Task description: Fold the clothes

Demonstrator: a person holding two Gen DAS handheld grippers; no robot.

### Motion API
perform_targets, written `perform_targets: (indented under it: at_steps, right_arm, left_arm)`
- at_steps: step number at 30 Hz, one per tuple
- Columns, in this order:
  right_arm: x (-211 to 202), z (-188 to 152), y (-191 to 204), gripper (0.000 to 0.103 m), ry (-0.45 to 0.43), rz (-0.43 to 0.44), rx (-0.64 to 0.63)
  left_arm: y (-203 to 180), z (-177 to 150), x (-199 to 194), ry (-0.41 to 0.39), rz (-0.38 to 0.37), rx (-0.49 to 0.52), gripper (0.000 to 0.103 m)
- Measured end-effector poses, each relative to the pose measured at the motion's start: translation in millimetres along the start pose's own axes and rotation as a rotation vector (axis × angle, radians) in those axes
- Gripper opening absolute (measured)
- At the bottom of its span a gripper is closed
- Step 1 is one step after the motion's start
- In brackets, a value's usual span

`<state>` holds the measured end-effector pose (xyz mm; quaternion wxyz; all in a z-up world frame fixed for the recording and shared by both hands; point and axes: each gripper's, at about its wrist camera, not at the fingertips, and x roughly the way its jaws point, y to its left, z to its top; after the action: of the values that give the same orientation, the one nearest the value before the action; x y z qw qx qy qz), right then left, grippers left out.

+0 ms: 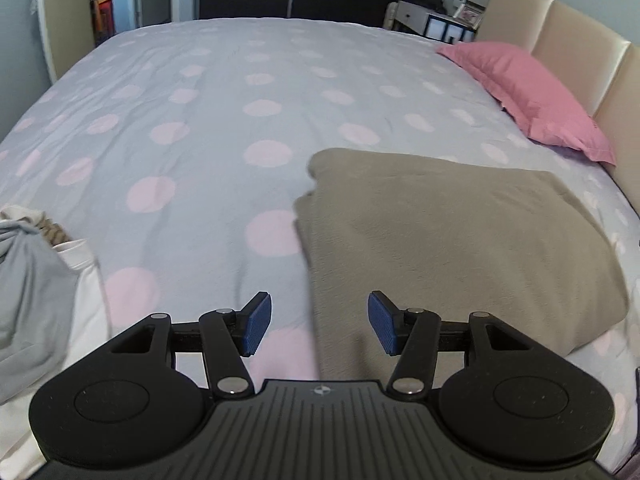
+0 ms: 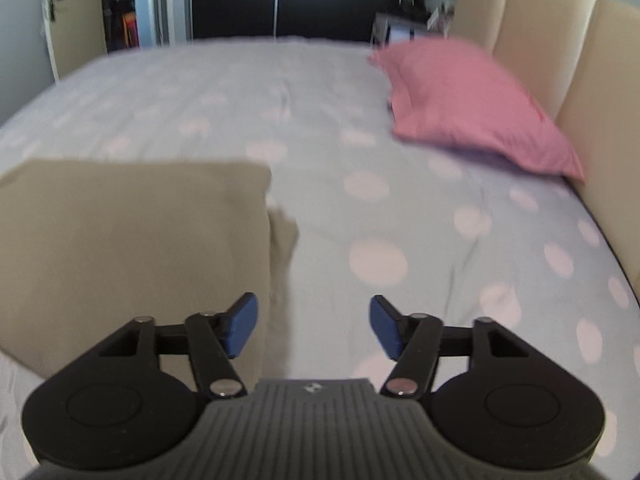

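We see left tongs (image 1: pixel 319 322) apart and empty, right tongs (image 2: pixel 313 327) apart and empty, folded beige garment (image 1: pixel 460 240) flat on bed (image 1: pixel 200 120), just ahead-right of left tongs, ahead-left of right tongs, unfolded clothes pile (image 1: pixel 28 280) far left.

The dotted bedspread (image 1: pixel 192 120) is lying bare across its whole far and left stretch, giving open passage there. A folded taupe garment (image 1: pixel 460 240) is taking up the near right part. A pink pillow (image 1: pixel 532 92) is blocking the far right corner against the padded headboard (image 1: pixel 568 32). A heap of clothes (image 1: pixel 36 280) is crowding the near left edge
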<state>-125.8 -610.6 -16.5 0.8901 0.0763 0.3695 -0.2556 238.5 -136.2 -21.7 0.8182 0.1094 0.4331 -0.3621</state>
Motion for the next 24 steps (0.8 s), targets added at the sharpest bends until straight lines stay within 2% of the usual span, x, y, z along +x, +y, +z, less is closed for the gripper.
perform_targets:
  at_steps: [3, 5, 10, 14, 18, 21, 24]
  right_arm:
    - [5.1, 5.1, 2.7, 0.070, -0.010, 0.074, 0.033]
    - [16.1, 7.9, 1.1, 0.077, 0.046, 0.123, 0.088]
    - [39.6, 7.1, -7.4, 0.078, 0.118, 0.234, 0.270]
    - [58.6, 2.9, -10.4, 0.078, 0.171, 0.272, 0.353]
    - [79.5, -2.6, -10.4, 0.079, 0.215, 0.310, 0.405]
    - [95.5, -6.1, -3.7, 0.078, 0.252, 0.333, 0.409]
    - [109.7, -9.1, 1.3, 0.079, 0.282, 0.354, 0.411]
  left_arm:
    - [-4.7, 0.9, 10.3, 0.007, -0.042, -0.023, 0.057]
    - [-3.5, 1.0, 17.3, 0.017, -0.090, -0.072, 0.059]
    - [6.4, 3.7, 39.8, 0.054, -0.131, -0.153, 0.061]
    - [12.8, 4.8, 57.8, 0.086, -0.150, -0.191, 0.061]
    - [16.9, 3.3, 77.0, 0.124, -0.127, -0.191, 0.063]
    - [25.2, 0.4, 87.4, 0.151, -0.142, -0.217, 0.072]
    - [34.0, -3.0, 95.9, 0.173, -0.169, -0.259, 0.076]
